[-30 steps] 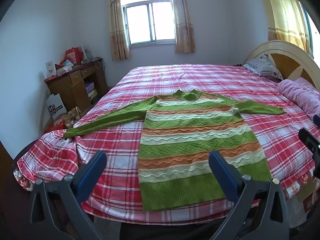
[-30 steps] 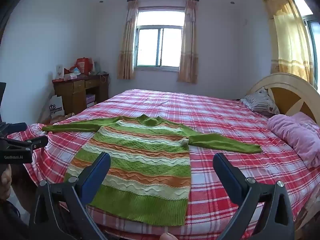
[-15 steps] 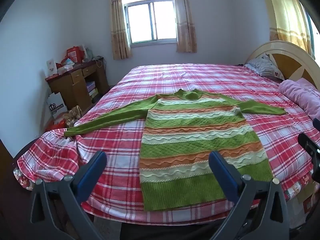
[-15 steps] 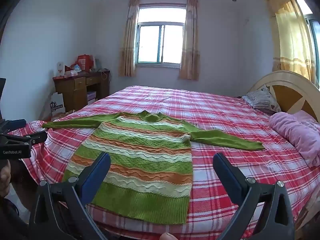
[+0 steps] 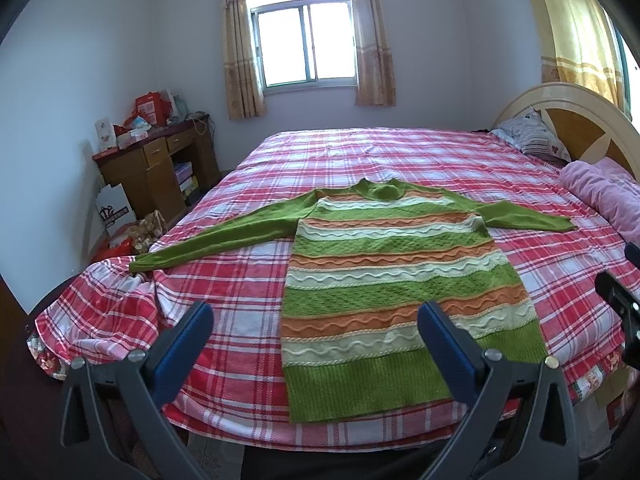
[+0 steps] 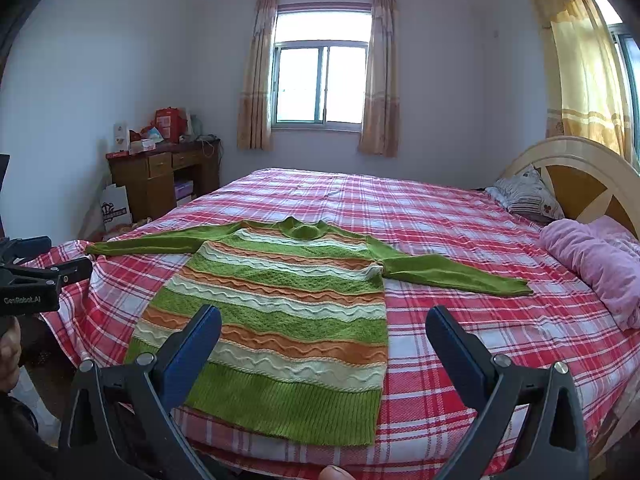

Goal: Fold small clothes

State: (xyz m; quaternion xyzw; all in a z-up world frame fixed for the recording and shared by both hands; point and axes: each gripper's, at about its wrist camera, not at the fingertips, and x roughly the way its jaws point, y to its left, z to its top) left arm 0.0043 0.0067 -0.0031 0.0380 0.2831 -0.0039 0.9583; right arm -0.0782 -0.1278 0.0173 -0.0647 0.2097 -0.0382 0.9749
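- Sweater (image 5: 394, 284) (image 6: 280, 312): a long knitted piece with green, orange and cream wavy stripes, it lies flat and face up on the bed (image 5: 240, 300) (image 6: 460, 220), unfolded; its green ribbed hem sits at the near edge of the mattress and its collar points toward the far window (image 5: 306, 46).
- Its sleeves are spread out to both sides; in the left wrist view the left sleeve (image 5: 224, 238) runs out to the near left corner of the bed, and the right sleeve (image 5: 524, 218) stretches toward the pink blanket (image 5: 600, 196) without touching it.
- The bed carries a red, pink and white plaid cover; a patterned pillow (image 5: 532, 136) leans by the wooden headboard (image 5: 580, 120) at the far right.
- Left gripper (image 5: 314, 326): its jaws stand wide apart and hold nothing; it hangs near the bed's front edge, in front of the sweater's hem, apart from the cloth.
- Right gripper (image 6: 322, 330): also spread wide and empty; it hangs over the near edge, with the hem between its blue fingertips (image 6: 200, 332) in the view.
- A wooden desk (image 5: 160, 168) with red bags on top stands against the left wall; a white paper bag (image 5: 116, 210) sits on the floor beside it.
- Peach curtains (image 6: 256, 76) frame the window.
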